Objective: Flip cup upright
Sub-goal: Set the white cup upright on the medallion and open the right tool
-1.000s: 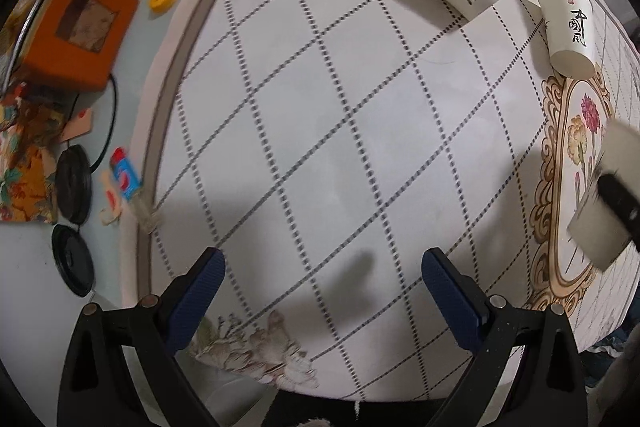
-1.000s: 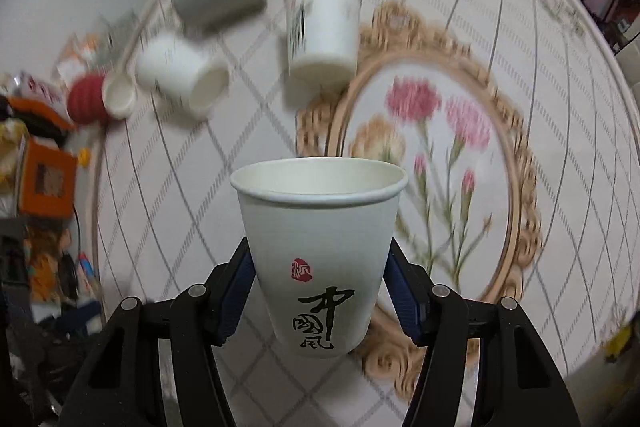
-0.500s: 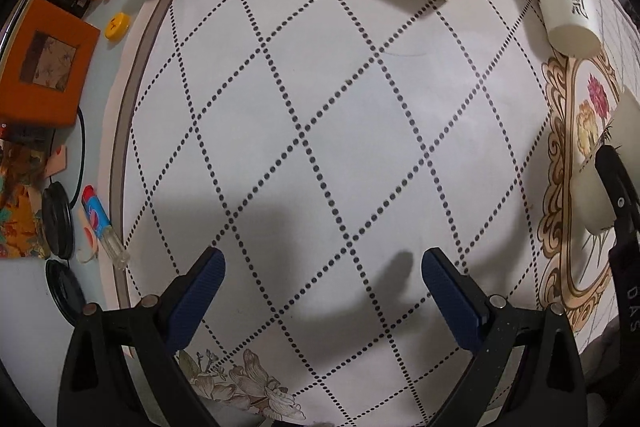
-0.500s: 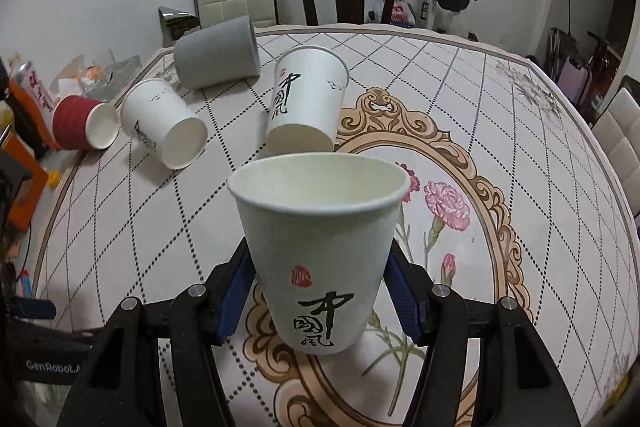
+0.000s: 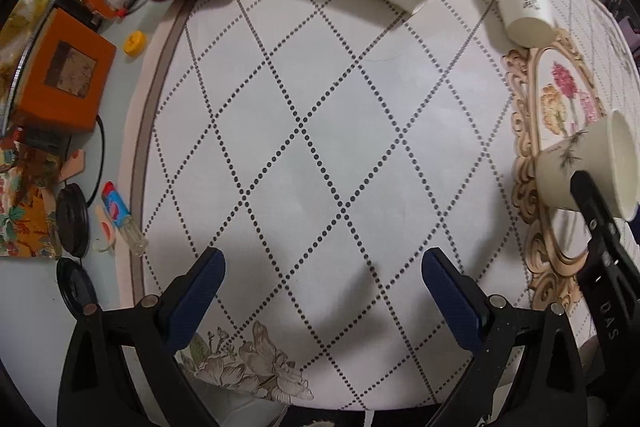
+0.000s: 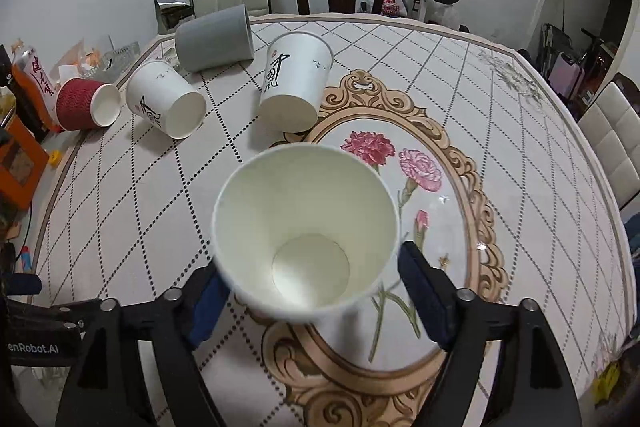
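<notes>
white cup between the right fingers, over the flower oval

the right gripper (image 6: 308, 291) had its blue fingers (image 6: 424, 295) spread to either side of a white paper cup (image 6: 306, 227). the cup stood mouth up over the near rim of the gold flower oval (image 6: 472, 187) printed on the table (image 6: 540, 155). the right finger showed a small gap from the cup wall, and the left finger was partly hidden behind the cup, so whether the fingers were touching it could not be told for sure. from the left wrist view the same cup (image 5: 588, 167) sat on the oval's edge with a black finger arm in front of it.

beyond the oval, away from the gripper, four cups lay on their sides: a lettered white cup (image 6: 294, 83) touching the oval's far rim, a second lettered white cup (image 6: 164, 99) to the left of that, a grey cup (image 6: 214, 37) behind the two, and a red ribbed cup (image 6: 86, 103) farthest left near the table edge.

the left gripper (image 5: 322, 291) hung well to the left of the oval over the bare checked cloth, its fingers (image 5: 196, 291) wide apart with nothing between them.
</notes>
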